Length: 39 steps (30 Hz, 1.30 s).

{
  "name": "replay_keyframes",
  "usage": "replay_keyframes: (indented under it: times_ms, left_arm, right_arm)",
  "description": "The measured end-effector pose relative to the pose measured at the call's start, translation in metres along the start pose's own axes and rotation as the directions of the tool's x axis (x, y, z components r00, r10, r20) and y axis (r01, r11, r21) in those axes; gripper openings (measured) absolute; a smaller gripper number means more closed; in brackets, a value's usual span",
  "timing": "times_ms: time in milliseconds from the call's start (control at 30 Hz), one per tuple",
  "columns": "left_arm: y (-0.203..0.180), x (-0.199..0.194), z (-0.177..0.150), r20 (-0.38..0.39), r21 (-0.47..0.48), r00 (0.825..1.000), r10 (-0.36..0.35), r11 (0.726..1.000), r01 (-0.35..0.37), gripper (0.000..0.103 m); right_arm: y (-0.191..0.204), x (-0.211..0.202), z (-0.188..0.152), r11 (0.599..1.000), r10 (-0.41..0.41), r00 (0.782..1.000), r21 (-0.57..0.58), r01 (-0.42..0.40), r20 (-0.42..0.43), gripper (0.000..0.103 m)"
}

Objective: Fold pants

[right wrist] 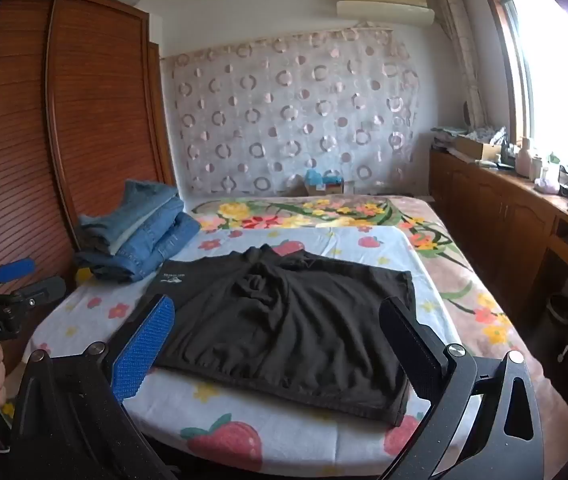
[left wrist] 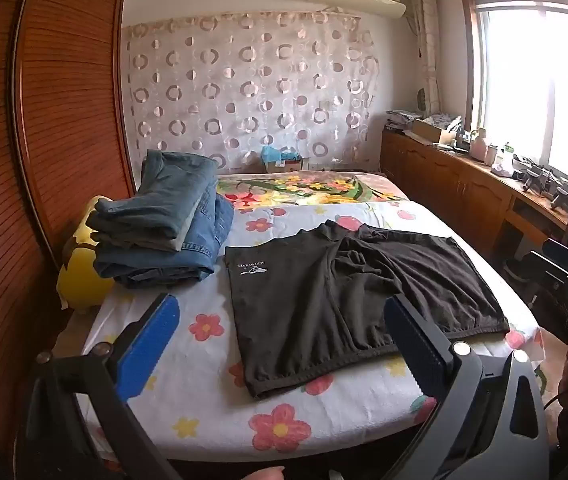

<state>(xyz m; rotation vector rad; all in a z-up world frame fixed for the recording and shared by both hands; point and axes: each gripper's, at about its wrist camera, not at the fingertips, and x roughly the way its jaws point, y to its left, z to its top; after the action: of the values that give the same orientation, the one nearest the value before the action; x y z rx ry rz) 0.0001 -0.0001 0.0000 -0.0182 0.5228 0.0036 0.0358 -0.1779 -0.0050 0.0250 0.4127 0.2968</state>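
Observation:
Black shorts (left wrist: 348, 300) lie spread flat on the flowered sheet (left wrist: 203, 364), waistband toward me, a white logo on the left leg. They also show in the right wrist view (right wrist: 284, 320). My left gripper (left wrist: 284, 344) is open and empty, hovering above the near left part of the shorts. My right gripper (right wrist: 279, 344) is open and empty, hovering above the near edge of the shorts. The left gripper also shows at the left of the right wrist view (right wrist: 23, 276), held in a hand.
A stack of folded jeans (left wrist: 163, 224) sits at the bed's left, next to a yellow plush toy (left wrist: 79, 276). A wooden wardrobe (left wrist: 23, 140) stands left of the bed. A low wooden cabinet (left wrist: 464, 184) with clutter runs under the window on the right.

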Motion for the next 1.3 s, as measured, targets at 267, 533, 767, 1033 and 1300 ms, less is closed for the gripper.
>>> replay_keyframes:
  times_ms: [267,533,767,1033,1300]
  left_arm:
    - [-0.0047,0.0033,-0.0002,0.006,0.009,1.0,-0.005,1.0,0.005,0.103]
    - [-0.0003,-0.0009,-0.0001,0.009,-0.004,1.0,0.0,1.0,0.0,0.103]
    - [0.0,-0.0009,-0.0001,0.009,-0.004,1.0,-0.001,1.0,0.001,0.103]
    - [0.0,-0.0007,-0.0002,0.01,-0.005,1.0,0.0,1.0,0.0,0.103]
    - [0.0,-0.0007,-0.0001,0.012,-0.004,1.0,-0.001,1.0,0.001,0.103]
  right_arm:
    - [0.0017,-0.0008,0.0007,1.0,-0.01,1.0,-0.016,0.01,-0.007,0.103]
    - [0.0028,-0.0021,0.0011,1.0,-0.009,1.0,-0.019,0.009,-0.004,0.103]
    - [0.0034,-0.0029,0.0011,1.0,-0.008,1.0,-0.019,0.008,-0.003,0.103]
    - [0.004,-0.0032,0.001,1.0,-0.009,1.0,-0.019,0.009,-0.003,0.103]
    - [0.0049,-0.0038,0.001,1.0,-0.01,1.0,-0.019,0.009,-0.001,0.103]
